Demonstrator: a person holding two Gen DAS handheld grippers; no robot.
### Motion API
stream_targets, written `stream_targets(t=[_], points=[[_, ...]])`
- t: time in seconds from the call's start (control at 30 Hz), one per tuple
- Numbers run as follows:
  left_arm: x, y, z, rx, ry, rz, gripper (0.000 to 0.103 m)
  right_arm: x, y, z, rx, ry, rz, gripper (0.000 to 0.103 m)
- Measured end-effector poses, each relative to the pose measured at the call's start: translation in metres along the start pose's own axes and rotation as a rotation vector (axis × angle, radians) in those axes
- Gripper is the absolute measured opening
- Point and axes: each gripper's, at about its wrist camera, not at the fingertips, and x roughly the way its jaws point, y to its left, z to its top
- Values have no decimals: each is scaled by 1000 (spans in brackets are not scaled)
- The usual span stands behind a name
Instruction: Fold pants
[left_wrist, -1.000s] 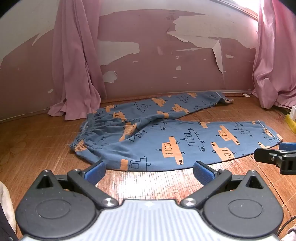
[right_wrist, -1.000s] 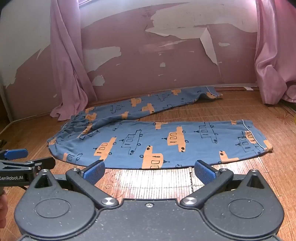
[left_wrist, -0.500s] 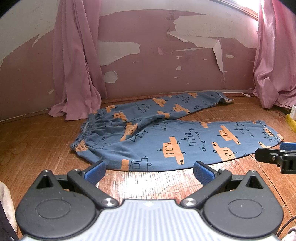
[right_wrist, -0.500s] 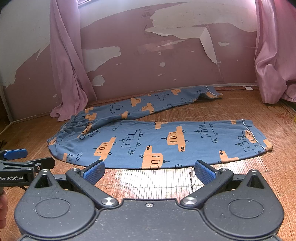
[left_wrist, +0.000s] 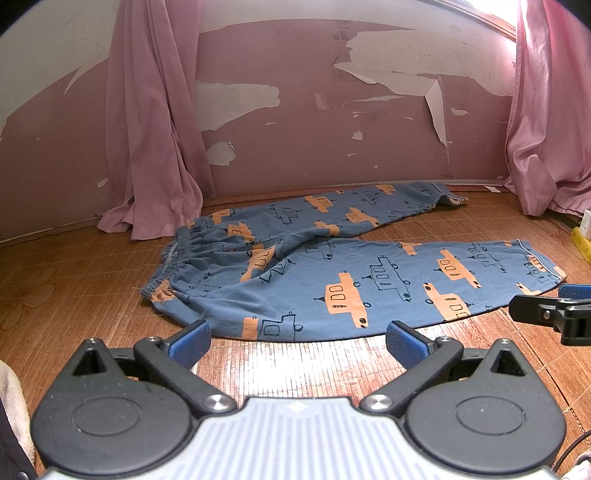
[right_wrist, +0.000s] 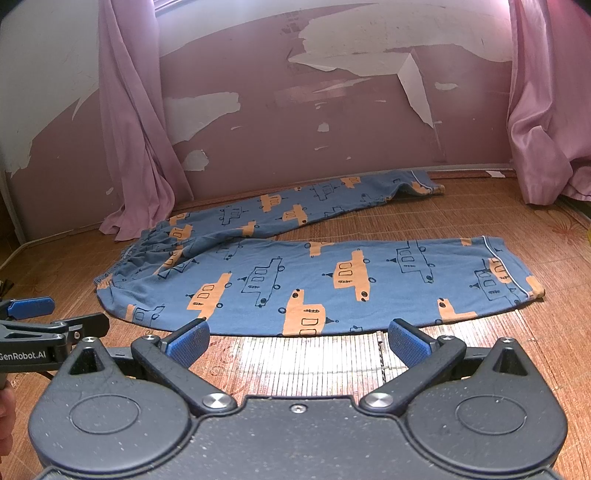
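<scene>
Pants unmoved over the last second, legs splayed on the floor; my left gripper and right gripper both wide, empty. Fold not started.

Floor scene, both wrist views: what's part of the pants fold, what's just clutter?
Job:
- blue pants, spread flat on the floor, legs apart in a V
- left gripper, open, holding nothing
- right gripper, open, holding nothing

Just there:
- pink curtains
- peeling wall
- woven floor mat
- yellow item at the edge, unclear
</scene>
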Motion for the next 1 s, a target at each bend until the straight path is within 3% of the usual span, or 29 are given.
stream_targets(t=[0.53,0.7,0.83,1.0], points=[[2,5,0,-11,7,-7,103,1,-1,0,5,5,0,103],[19,11,6,-33,80,-26,103,8,-8,5,39,49,23,103],[37,20,41,-44,113,-21,103,14,-15,34,-17,67,70,103],[68,41,115,45,114,63,103,30,-41,88,-137,50,99,103]])
